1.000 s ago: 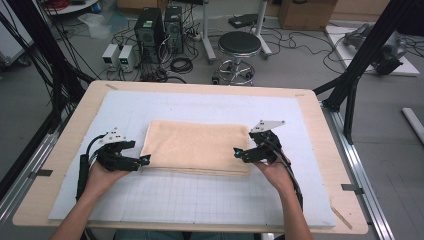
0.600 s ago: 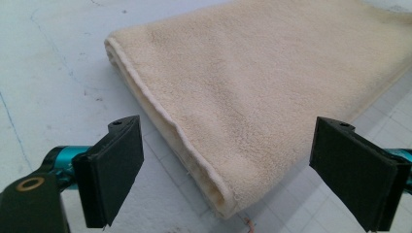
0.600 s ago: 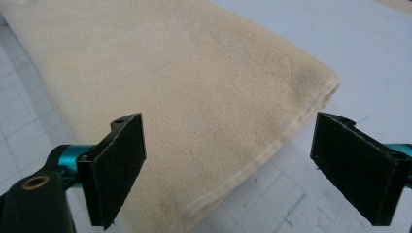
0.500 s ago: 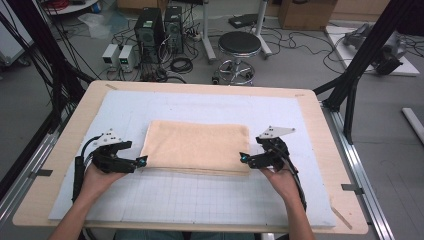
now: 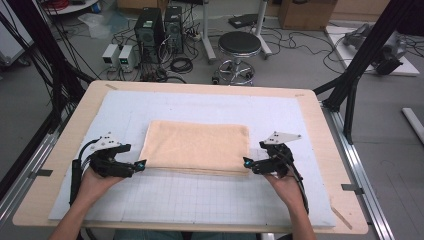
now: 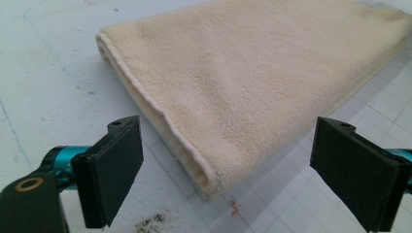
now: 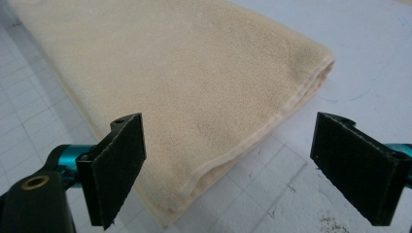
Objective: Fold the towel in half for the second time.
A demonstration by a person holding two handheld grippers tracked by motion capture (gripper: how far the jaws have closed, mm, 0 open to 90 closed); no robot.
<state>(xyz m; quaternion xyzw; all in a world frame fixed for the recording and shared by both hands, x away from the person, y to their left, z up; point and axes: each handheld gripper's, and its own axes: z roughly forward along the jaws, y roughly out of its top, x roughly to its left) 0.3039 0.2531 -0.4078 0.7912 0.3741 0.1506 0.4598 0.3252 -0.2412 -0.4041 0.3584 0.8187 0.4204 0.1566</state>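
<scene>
Both jaws spread, the left gripper at eight o'clock and right gripper at four probably line up to pinch the towel's near corners next.

A wooden table is covered by a pale gridded mat and is framed by black metal struts. Behind it, a grey floor is strewn with black cables. A round black stool is set beside two computer towers and two small white boxes. Cardboard boxes are stacked at the back, and even light is cast overall.
</scene>
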